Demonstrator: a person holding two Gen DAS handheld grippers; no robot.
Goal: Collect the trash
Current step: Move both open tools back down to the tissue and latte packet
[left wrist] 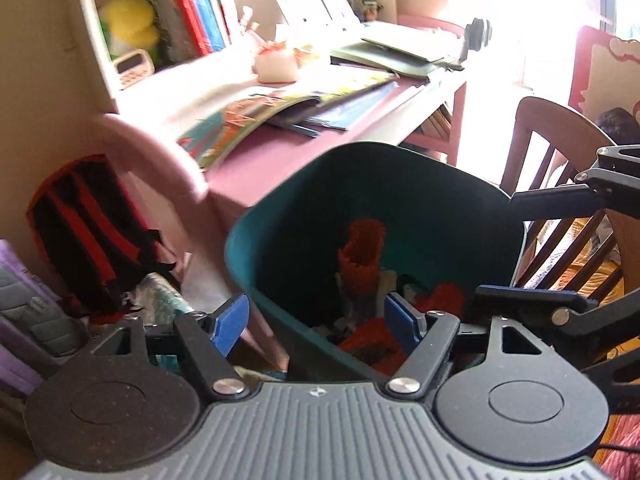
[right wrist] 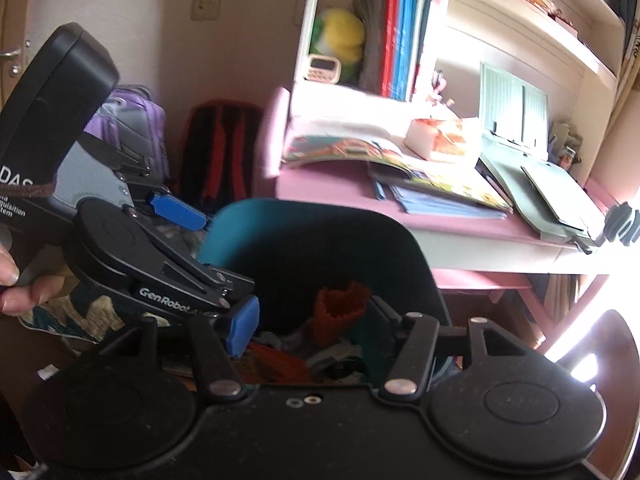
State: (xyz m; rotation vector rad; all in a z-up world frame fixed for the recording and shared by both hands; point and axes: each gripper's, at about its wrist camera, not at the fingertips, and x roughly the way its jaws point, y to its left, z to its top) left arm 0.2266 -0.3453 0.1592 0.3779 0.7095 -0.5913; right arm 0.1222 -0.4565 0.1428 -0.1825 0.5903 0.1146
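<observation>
Both grippers hang over a teal bin [left wrist: 400,200] that stands in front of a pink desk [left wrist: 256,160]. The bin's mouth faces up toward the cameras, and its long axis runs from the rim down to the floor, leaning a little away from the viewer in both views.

The trash lies inside the bin at the bottom. An orange wrapper [left wrist: 362,254] with a jagged, torn top edge stands nearly upright there, its long axis rising toward the bin's mouth and its open end pointing up. Around its foot sit more orange scraps [left wrist: 374,338] and some grey and white bits, too blurred to name with any certainty.

The left gripper [left wrist: 316,326] has its blue pads spread apart with nothing between them; one pad sits outside the bin's near rim, the other over the inside. The right gripper [right wrist: 310,330] is also released, its fingers parted above the trash and gripping nothing.

In the right wrist view the left gripper [right wrist: 212,258] appears at the bin's left rim, held by a hand [right wrist: 16,284].

Open books [right wrist: 400,168] lie spread on the desk.
</observation>
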